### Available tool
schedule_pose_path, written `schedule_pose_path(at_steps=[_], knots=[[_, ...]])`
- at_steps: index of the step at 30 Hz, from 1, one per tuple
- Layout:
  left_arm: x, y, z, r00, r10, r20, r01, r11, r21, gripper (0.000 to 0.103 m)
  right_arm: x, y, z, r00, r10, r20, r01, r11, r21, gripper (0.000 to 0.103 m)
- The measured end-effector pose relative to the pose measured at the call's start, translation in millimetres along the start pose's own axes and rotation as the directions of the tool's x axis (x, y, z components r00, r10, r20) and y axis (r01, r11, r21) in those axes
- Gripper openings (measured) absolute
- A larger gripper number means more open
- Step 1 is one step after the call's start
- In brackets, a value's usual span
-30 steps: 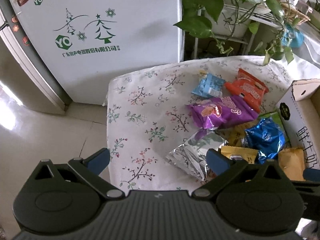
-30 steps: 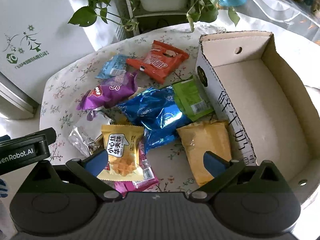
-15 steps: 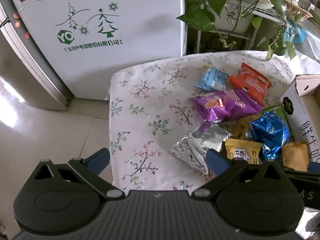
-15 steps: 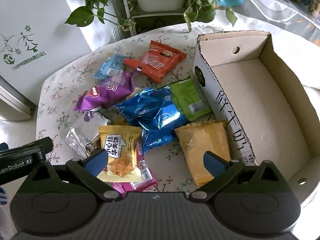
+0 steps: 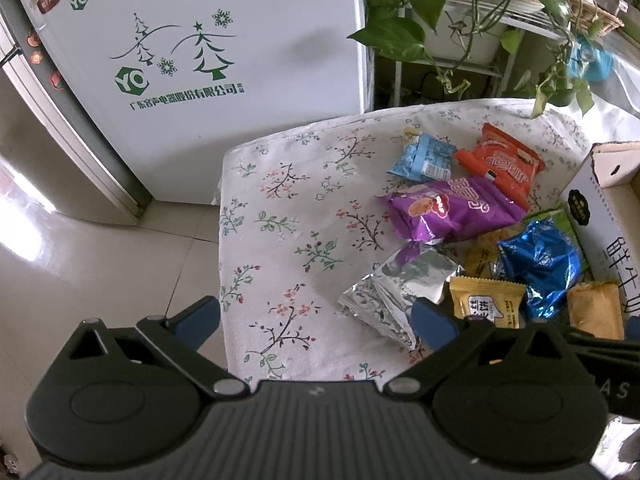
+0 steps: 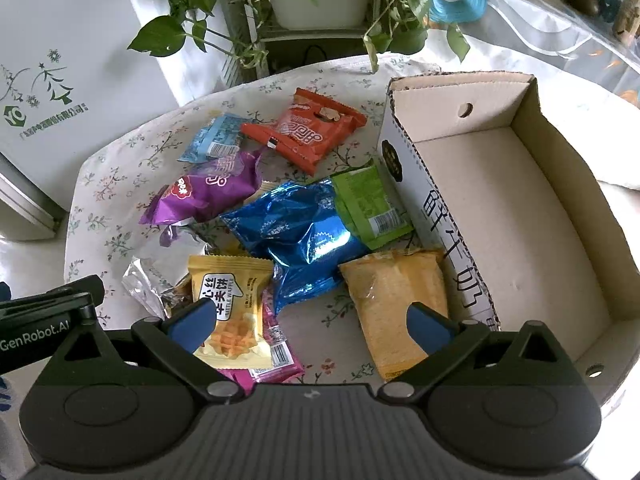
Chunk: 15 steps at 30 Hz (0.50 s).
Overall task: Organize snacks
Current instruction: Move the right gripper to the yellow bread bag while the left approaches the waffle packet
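Observation:
Several snack packets lie in a heap on a floral tablecloth (image 5: 288, 208): a purple bag (image 6: 208, 192), a shiny blue bag (image 6: 304, 232), a red packet (image 6: 316, 128), a light blue packet (image 6: 218, 138), a green packet (image 6: 368, 204), an orange packet (image 6: 396, 300), a yellow waffle packet (image 6: 230, 308) and a silver bag (image 5: 396, 288). An open cardboard box (image 6: 500, 216) stands to their right with nothing in it. My right gripper (image 6: 312, 320) is open above the near packets. My left gripper (image 5: 316, 320) is open over the table's near left edge.
A white fridge (image 5: 192, 60) stands left of and behind the table. A plant stand with trailing green leaves (image 6: 320, 12) is behind the table. The tiled floor (image 5: 92, 256) lies to the left. A clear plastic cover (image 6: 560, 32) is at the far right.
Both grippers have drawn back a little toward me, so the table and packets sit slightly farther up in view. Nothing was picked up.

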<state>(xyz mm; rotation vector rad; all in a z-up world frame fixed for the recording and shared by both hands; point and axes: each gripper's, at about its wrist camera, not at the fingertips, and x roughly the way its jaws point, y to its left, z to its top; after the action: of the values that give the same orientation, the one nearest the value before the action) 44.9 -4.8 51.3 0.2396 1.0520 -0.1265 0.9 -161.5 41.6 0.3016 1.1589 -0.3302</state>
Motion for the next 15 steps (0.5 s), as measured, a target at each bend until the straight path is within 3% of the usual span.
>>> schedule_pose_path(at_steps=[15], knots=[[-4.2, -6.6, -4.4, 1.0, 0.007, 0.017, -0.007, 1.0, 0.017, 0.1, -1.1, -4.6, -1.3, 1.0, 0.007, 0.015, -0.006, 1.0, -0.016, 0.103]])
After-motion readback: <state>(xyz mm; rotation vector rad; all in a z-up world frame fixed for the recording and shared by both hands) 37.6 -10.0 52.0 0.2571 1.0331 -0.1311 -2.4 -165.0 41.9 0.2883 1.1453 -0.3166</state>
